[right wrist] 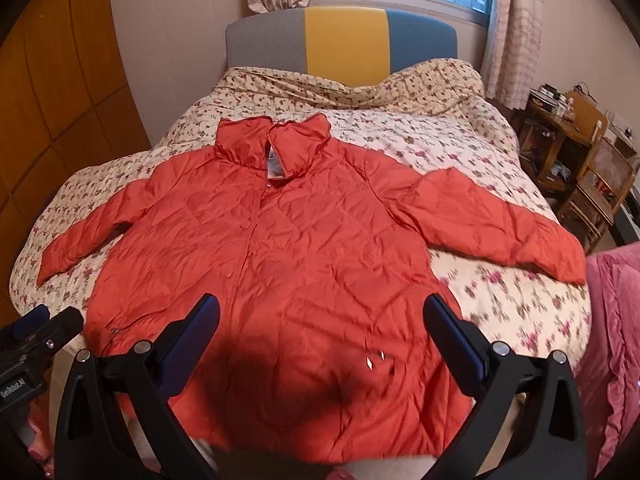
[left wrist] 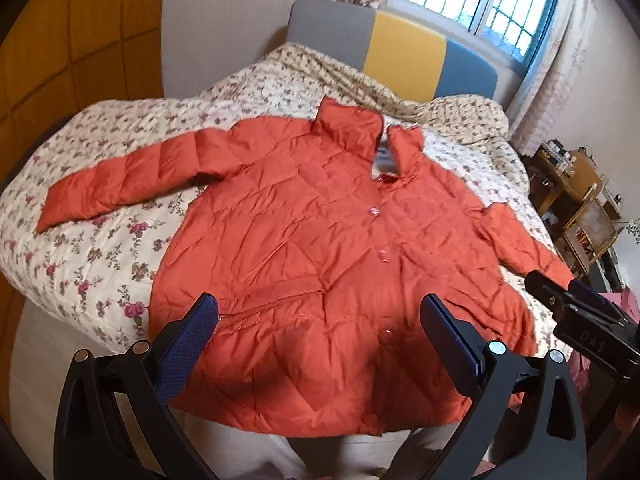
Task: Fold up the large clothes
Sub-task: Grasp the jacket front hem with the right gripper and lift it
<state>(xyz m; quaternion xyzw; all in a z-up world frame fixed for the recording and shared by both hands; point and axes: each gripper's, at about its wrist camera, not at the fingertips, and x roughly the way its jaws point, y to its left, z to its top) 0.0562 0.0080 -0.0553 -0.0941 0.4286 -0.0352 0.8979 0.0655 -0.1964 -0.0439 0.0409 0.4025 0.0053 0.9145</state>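
Observation:
An orange-red quilted jacket lies flat, front up, on the floral bed cover, collar toward the headboard and both sleeves spread out; it also shows in the right wrist view. My left gripper is open and empty, hovering above the jacket's hem. My right gripper is open and empty, also above the hem. The right gripper shows at the right edge of the left wrist view, near the jacket's right cuff. The left gripper shows at the lower left of the right wrist view.
The bed has a floral quilt and a grey, yellow and blue headboard under a window. A wooden wardrobe stands on the left. A wooden table and chair stand on the right. A pink cloth lies at the bed's right corner.

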